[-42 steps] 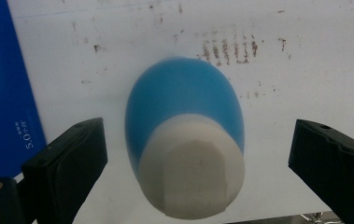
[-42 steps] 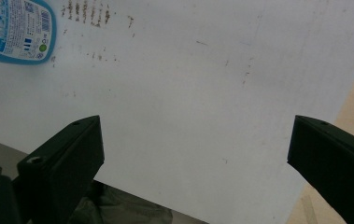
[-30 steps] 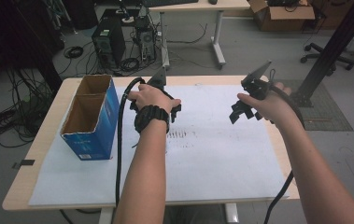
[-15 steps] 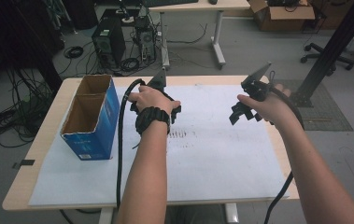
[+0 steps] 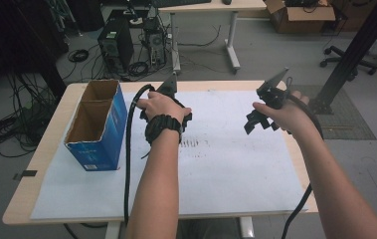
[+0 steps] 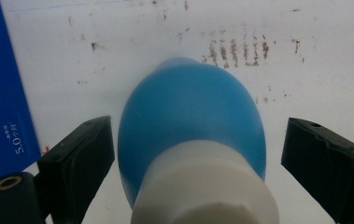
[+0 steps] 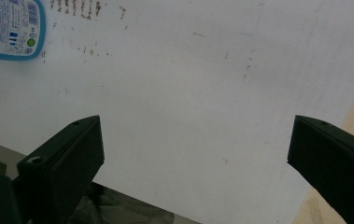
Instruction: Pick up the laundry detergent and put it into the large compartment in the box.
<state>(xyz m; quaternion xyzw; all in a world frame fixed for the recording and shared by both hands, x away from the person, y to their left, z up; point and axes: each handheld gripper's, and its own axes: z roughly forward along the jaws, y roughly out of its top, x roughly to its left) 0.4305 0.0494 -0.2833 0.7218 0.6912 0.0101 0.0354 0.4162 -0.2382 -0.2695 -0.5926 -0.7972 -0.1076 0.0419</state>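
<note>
Wooden table [image 5: 51, 149] carries white paper sheet [image 5: 226, 169] and blue box [image 5: 99, 130]

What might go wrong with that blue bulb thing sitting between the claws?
The left gripper has just been closing around the blue bulb, with a gap at the jaw on the view's right. The bulb is rounded, so it may squirt out or tip. The blue box stands close beside the hand and might get knocked.

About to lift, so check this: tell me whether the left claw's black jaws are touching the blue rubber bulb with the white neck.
Cannot tell. In the left gripper view the blue rubber bulb sits between the left claw; the right jaw stands clear, but the left jaw's edge meets the bulb's outline.
</note>
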